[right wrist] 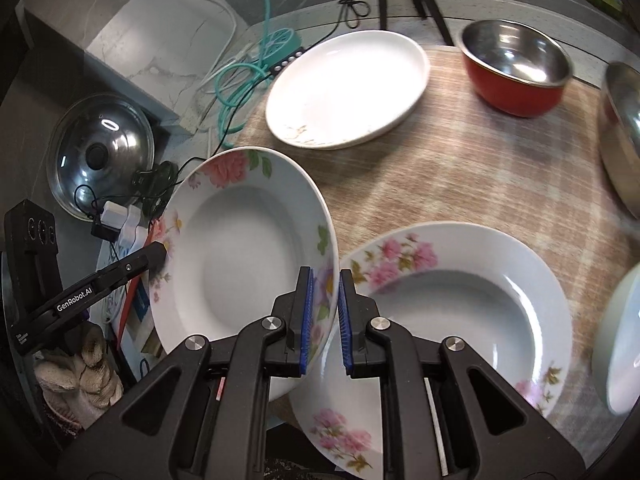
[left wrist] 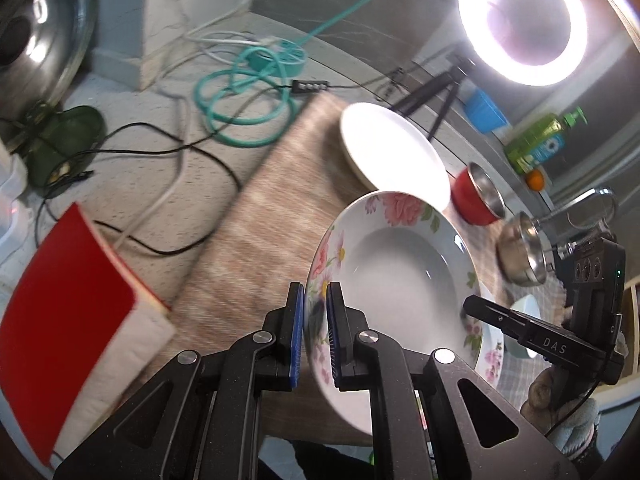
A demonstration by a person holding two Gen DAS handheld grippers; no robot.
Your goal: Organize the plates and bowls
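We have one floral soup plate (left wrist: pixel 396 264) held off the desk (right wrist: pixel 480 168), tilted. White, deep well, pink roses and green leaves on the rim. Left gripper (left wrist: pixel 316 332) clamps one rim edge, right gripper (right wrist: pixel 325 316) the opposite. A matching floral plate (right wrist: pixel 460 320) lies flat just beneath.

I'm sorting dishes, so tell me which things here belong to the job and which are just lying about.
Job: held floral plate, second floral plate, white plate, red bowl, steel bowl.
Lying about: pot lid, teal hose, ring light, soap bottle.
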